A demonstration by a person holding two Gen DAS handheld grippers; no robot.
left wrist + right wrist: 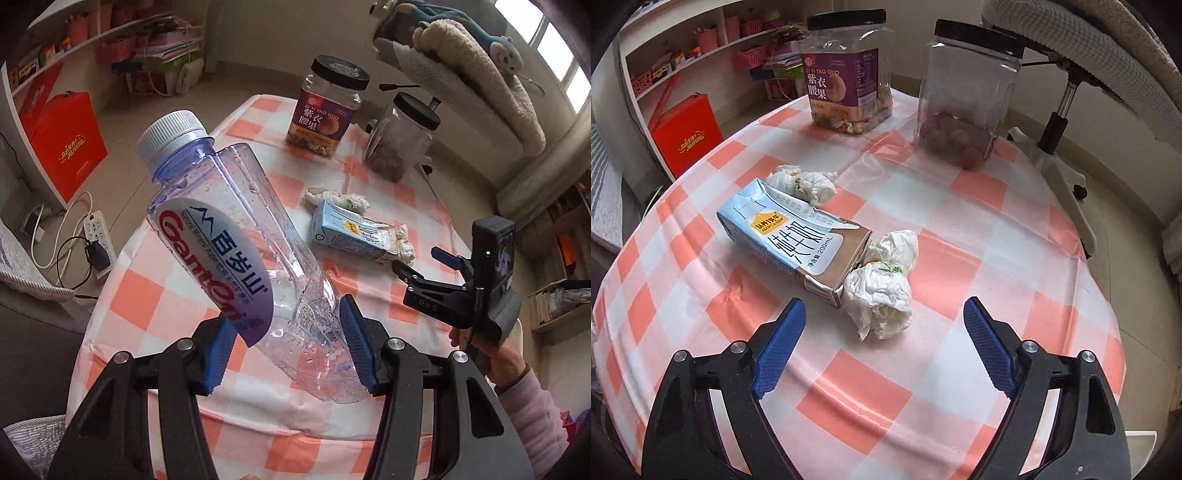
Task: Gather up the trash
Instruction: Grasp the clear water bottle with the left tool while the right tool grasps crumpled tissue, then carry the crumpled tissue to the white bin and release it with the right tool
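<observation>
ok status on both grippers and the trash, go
Left gripper shut on clear plastic water bottle, lifted. Right gripper open above crumpled white tissue. Blue milk carton touching it.

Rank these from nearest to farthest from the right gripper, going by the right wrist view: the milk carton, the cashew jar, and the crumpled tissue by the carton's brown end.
1. Crumpled tissue, just ahead.
2. Milk carton, left.
3. Cashew jar, far edge.

A lived-in home room: checked tablecloth (960,229), snack jars (846,74), cluttered shelves (92,40), swivel chair (1063,110), floor power strip (98,236).
</observation>
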